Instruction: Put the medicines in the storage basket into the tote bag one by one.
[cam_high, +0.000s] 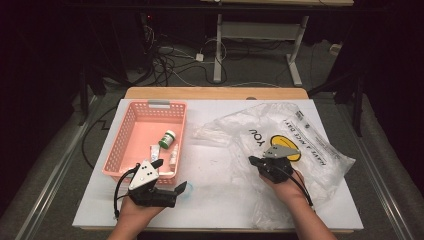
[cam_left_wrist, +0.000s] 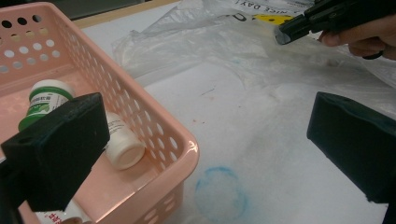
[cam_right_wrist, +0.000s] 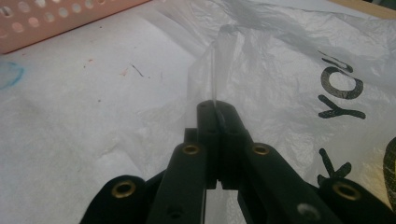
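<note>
Reading "YOU": pinched plastic bag (cam_right_wrist: 289, 56)

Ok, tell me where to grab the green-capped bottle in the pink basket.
Grip the green-capped bottle across its cap, coming straight down from above: it stands upright, the pink basket walls block a sideways approach, and the left gripper waits open nearby.

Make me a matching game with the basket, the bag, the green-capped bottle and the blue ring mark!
Things:
1. basket
2. bag
3. green-capped bottle
4. blue ring mark

Descriptions:
A. pinched in the shut right gripper
B. drawn on the white table, beside the basket
C. pink, with holes in its walls
D. standing inside the basket

Pairs: 1-C, 2-A, 3-D, 4-B
</note>
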